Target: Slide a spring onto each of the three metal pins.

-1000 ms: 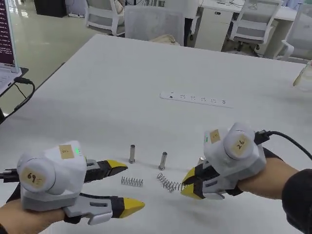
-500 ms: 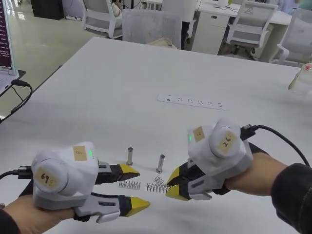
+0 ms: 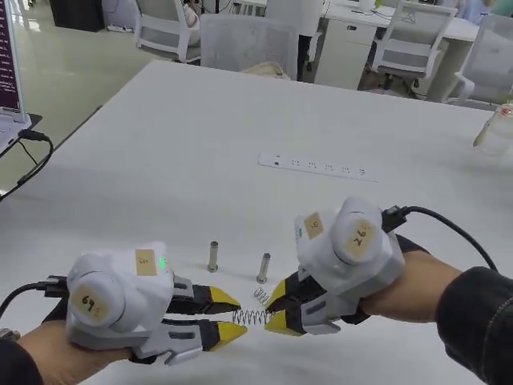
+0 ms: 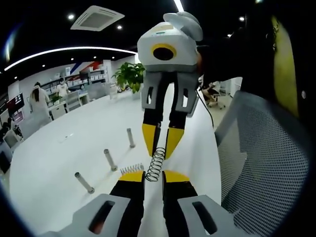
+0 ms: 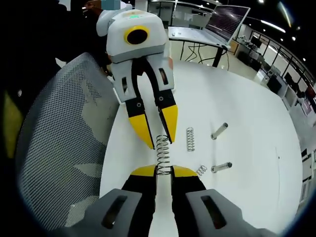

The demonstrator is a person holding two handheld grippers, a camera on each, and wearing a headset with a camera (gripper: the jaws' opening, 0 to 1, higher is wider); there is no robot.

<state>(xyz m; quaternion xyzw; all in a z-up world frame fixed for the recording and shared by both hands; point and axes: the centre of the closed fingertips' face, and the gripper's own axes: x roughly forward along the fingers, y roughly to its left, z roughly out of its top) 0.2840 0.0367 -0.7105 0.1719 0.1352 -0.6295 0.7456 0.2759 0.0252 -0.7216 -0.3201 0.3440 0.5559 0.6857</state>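
The left gripper point(image 3: 240, 318) and right gripper point(image 3: 271, 310) meet tip to tip just above the table point(image 3: 160, 144). The right jaws are closed on one end of a spring point(image 3: 252, 317), which hangs level in the air. The left jaws are narrowed about its other end (firm grip cannot be confirmed). Just beyond, a loose spring point(image 4: 131, 169) lies near three upright pins point(image 4: 109, 159). Farther off lies a power strip point(image 3: 318, 168).
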